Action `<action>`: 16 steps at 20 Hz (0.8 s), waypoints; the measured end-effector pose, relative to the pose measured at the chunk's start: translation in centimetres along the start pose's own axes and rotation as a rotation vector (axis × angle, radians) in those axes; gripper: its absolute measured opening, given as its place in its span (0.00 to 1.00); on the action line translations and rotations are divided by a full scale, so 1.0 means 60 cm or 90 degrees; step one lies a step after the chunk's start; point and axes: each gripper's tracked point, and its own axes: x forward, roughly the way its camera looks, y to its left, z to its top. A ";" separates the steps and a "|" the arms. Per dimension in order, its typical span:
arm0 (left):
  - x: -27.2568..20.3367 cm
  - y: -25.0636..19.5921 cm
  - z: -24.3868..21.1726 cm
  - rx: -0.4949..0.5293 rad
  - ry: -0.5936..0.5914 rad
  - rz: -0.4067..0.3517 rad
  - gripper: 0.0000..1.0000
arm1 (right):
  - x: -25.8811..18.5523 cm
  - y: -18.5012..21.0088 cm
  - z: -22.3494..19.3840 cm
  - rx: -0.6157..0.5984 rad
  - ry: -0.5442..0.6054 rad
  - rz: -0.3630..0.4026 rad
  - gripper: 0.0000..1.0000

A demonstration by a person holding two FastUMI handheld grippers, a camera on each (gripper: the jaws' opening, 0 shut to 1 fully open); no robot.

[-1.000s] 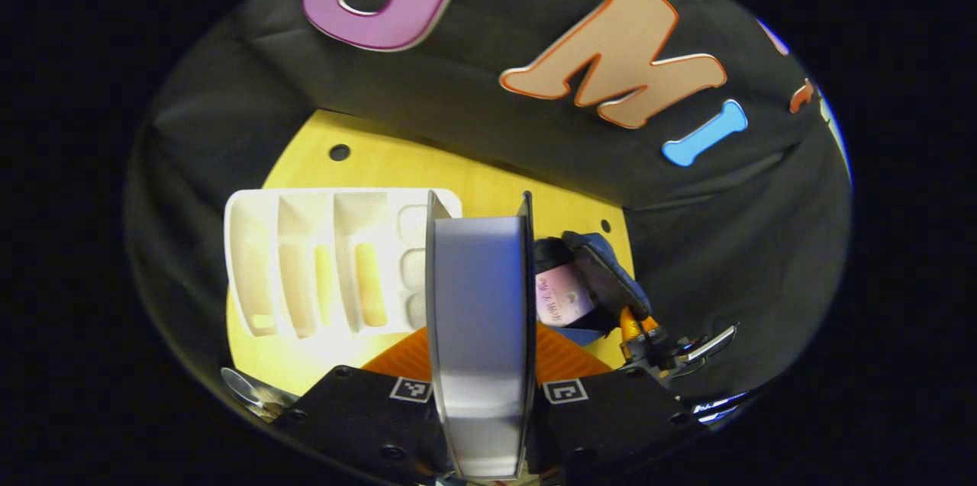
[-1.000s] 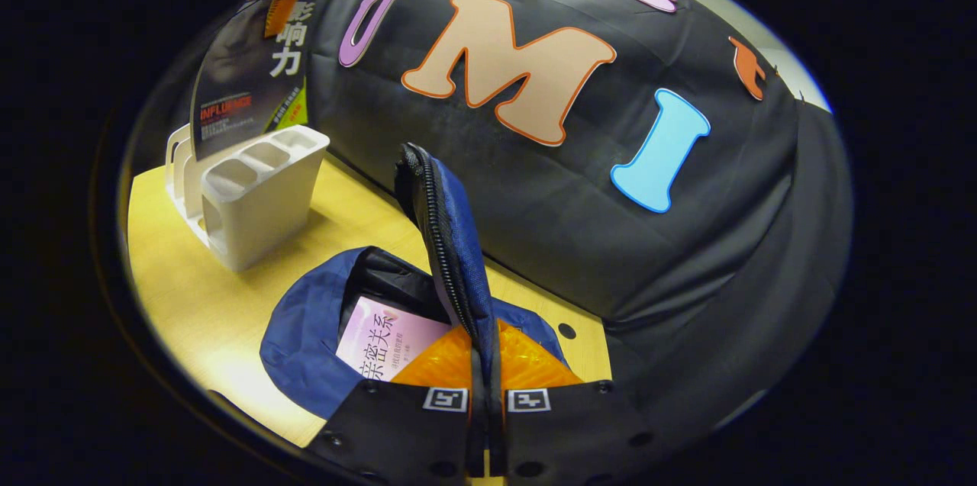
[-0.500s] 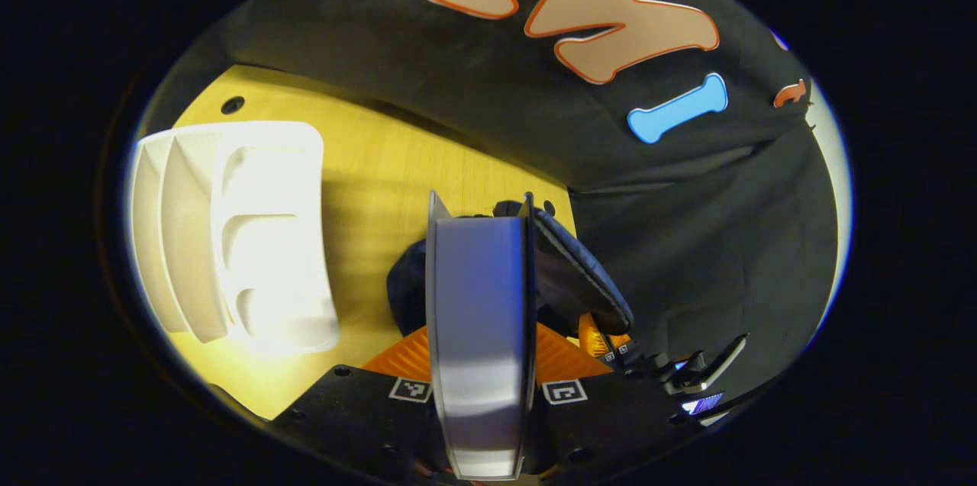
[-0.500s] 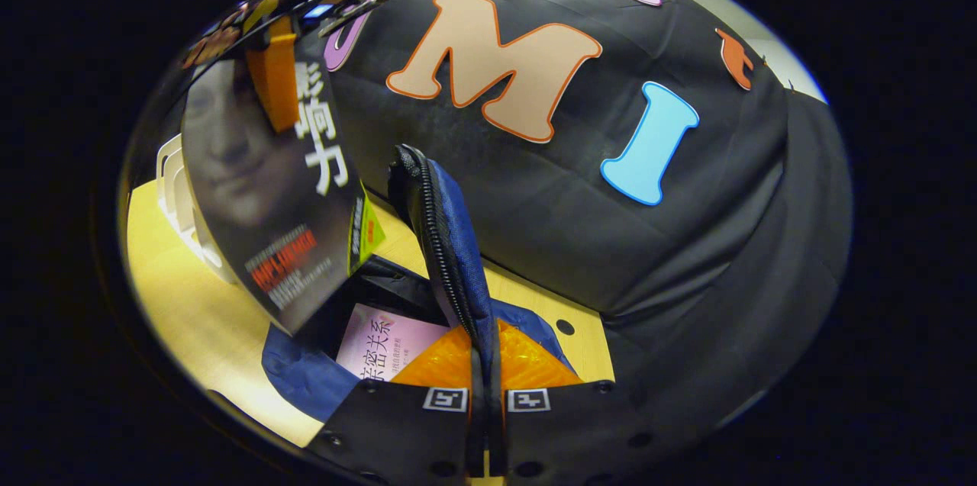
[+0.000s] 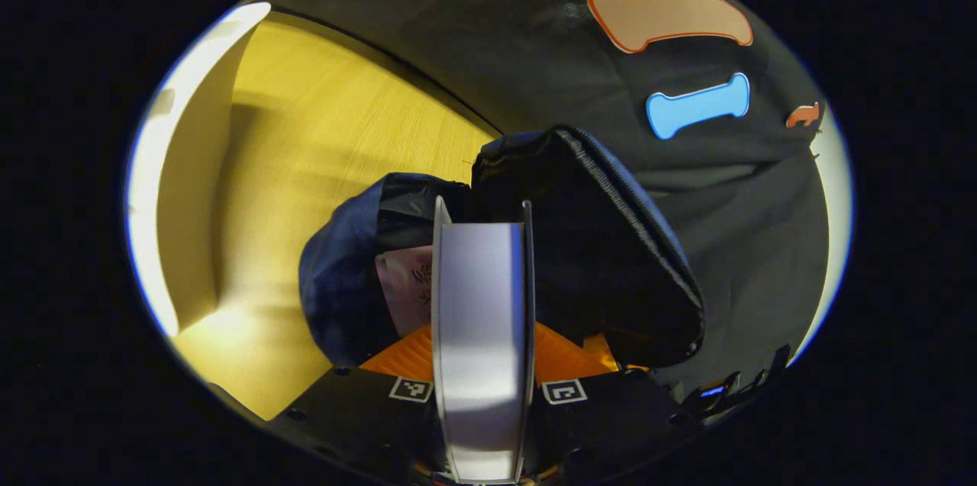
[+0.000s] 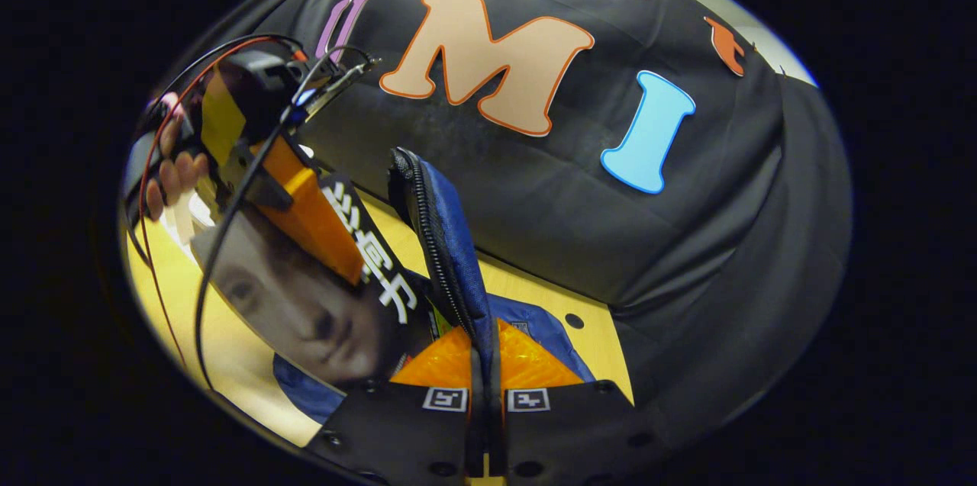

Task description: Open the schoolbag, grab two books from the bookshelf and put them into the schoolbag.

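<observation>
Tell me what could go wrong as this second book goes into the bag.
1. The dark-covered book in the left gripper comes in tilted over the schoolbag; its lower corner could catch the rim or the pink book already inside.
2. The right gripper holds up the flap by a thin pinch; a slip would close the opening.
3. The left gripper's cable hangs beside the book and might snag.

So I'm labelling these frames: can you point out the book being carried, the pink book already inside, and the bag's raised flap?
dark book [image 6: 305, 303]: right gripper view, front cover.
pink book [image 5: 404, 284]: left gripper view, visible cover corner.
schoolbag flap [image 6: 446, 242]: right gripper view, blue side beside zipper.
</observation>
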 end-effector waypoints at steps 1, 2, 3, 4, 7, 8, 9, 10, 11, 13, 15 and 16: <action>0.006 0.004 0.010 -0.010 -0.016 -0.003 0.39 | -0.001 0.000 -0.002 0.005 0.003 -0.002 0.06; 0.011 0.005 0.020 -0.014 -0.027 -0.005 0.38 | 0.000 -0.003 -0.002 0.008 0.004 -0.006 0.05; 0.013 0.010 0.029 -0.018 -0.034 -0.006 0.39 | 0.000 -0.006 -0.003 0.011 0.005 -0.009 0.06; 0.010 0.016 0.031 -0.023 -0.037 -0.009 0.39 | 0.000 -0.009 -0.002 0.016 0.005 -0.011 0.06; 0.001 0.032 0.033 -0.035 -0.041 -0.013 0.37 | 0.000 -0.016 -0.006 0.030 0.010 -0.014 0.06; -0.003 0.037 0.038 -0.040 -0.049 -0.012 0.37 | 0.001 -0.015 -0.005 0.032 0.010 -0.015 0.06; -0.003 0.039 0.047 -0.046 -0.059 -0.008 0.37 | 0.000 -0.016 -0.004 0.031 0.010 -0.013 0.05; -0.004 0.043 0.055 -0.053 -0.069 -0.005 0.37 | 0.000 -0.015 -0.003 0.027 0.009 -0.011 0.05; -0.007 0.050 0.061 -0.062 -0.077 -0.003 0.37 | 0.000 -0.015 -0.003 0.022 0.009 -0.010 0.05; -0.007 0.054 0.077 -0.081 -0.098 0.001 0.39 | -0.001 -0.013 -0.001 0.017 0.007 -0.007 0.05; 0.001 0.057 0.086 -0.100 -0.117 0.001 0.37 | -0.001 -0.012 -0.001 0.013 0.006 -0.008 0.05; 0.008 0.059 0.085 -0.107 -0.124 -0.002 0.39 | -0.002 -0.011 0.000 0.014 0.007 -0.008 0.05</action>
